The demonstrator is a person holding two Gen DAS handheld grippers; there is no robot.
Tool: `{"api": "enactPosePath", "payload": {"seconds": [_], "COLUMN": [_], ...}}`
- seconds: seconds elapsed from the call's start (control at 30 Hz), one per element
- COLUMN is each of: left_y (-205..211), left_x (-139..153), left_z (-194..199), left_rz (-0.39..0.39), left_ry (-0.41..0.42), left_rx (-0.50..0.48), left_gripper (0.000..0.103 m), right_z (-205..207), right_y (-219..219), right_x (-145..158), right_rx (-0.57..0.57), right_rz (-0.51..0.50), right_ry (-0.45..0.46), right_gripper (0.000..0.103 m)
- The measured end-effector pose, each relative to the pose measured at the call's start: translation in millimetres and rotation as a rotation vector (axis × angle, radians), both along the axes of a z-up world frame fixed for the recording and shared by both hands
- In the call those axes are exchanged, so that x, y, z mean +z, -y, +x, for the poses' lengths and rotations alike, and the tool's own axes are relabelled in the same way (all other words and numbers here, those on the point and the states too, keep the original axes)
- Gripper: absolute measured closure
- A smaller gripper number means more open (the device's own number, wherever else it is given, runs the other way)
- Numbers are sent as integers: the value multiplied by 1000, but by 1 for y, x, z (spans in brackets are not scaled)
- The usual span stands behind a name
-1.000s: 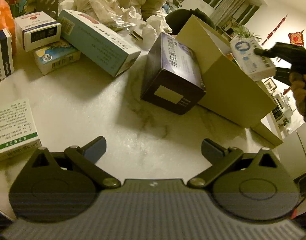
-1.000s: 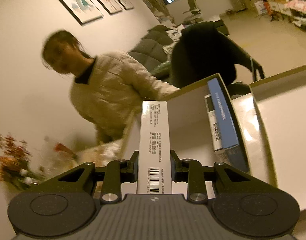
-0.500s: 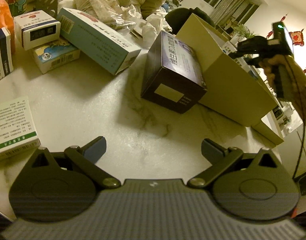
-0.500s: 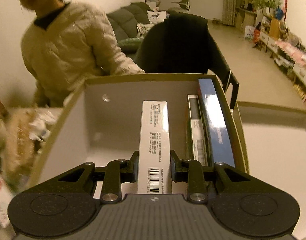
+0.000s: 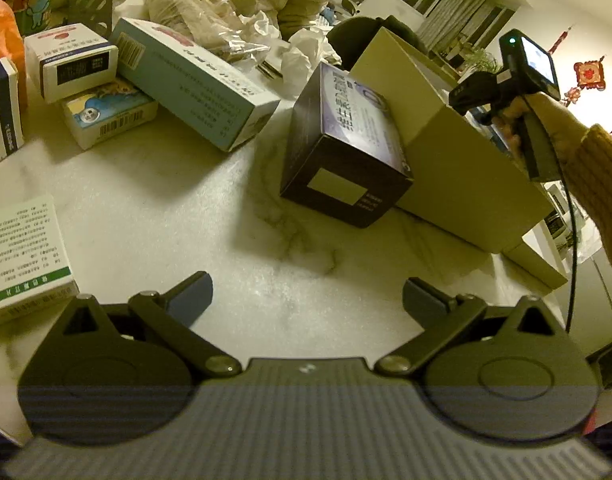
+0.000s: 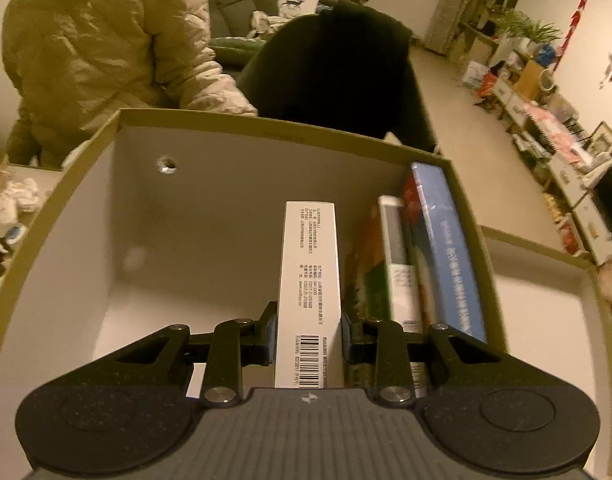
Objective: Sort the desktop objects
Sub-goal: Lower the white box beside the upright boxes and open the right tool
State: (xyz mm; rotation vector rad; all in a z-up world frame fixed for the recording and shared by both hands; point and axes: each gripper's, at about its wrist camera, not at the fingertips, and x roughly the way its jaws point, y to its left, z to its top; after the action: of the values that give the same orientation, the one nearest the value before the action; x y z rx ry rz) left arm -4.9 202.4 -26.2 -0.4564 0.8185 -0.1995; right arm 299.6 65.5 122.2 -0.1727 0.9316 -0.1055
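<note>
Right gripper (image 6: 307, 334) tilts down into an open cardboard box (image 6: 86, 152), its pads clamped on a slim white carton (image 6: 309, 280) with a barcode; the small print is unreadable. Several cartons (image 6: 437, 256) stand on edge against the box's right wall. Left gripper (image 5: 306, 292) hovers over a marble table (image 5: 178, 208), fingers wide apart, nothing between them, near a dark purple carton (image 5: 345, 148).

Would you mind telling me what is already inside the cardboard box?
Several boxes stand on edge against the right wall of the cardboard box, led by a blue box; the right gripper holds a white box over it. The floor beneath is hidden.
</note>
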Motion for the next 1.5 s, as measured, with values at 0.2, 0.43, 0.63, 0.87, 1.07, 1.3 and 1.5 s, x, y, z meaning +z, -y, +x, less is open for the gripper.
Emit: {"api": "enactPosePath", "payload": {"seconds": [0.2, 0.43, 0.63, 0.87, 1.07, 1.3, 1.5], "left_y": [-2, -1, -2, -3, -4, -2, -2], "left_x": [0, 0, -1, -1, -2, -2, -1], "left_z": [0, -1, 0, -3, -4, -3, -3], "left_rz": [-12, -14, -20, -25, -31, -29, -25], "left_ry": [-1, 1, 0, 4, 5, 8, 9], "left_rx": [-1, 1, 4, 8, 8, 8, 9], "left_gripper": [0, 0, 0, 0, 0, 0, 0], "right_z": [6, 10, 3, -16, -41, -51, -49], "right_y": [7, 3, -1, 11, 25, 44, 39], "right_x": [-5, -8, 6, 35, 46, 36, 16], "right_rx": [-21, 30, 109, 241, 388, 363, 288], "right_rz": [-36, -78, -120, -151, -167, 54, 46], "right_ry": [-8, -29, 8, 61, 8, -202, -268], "right_gripper": [70, 67, 58, 55, 57, 69, 70]}}
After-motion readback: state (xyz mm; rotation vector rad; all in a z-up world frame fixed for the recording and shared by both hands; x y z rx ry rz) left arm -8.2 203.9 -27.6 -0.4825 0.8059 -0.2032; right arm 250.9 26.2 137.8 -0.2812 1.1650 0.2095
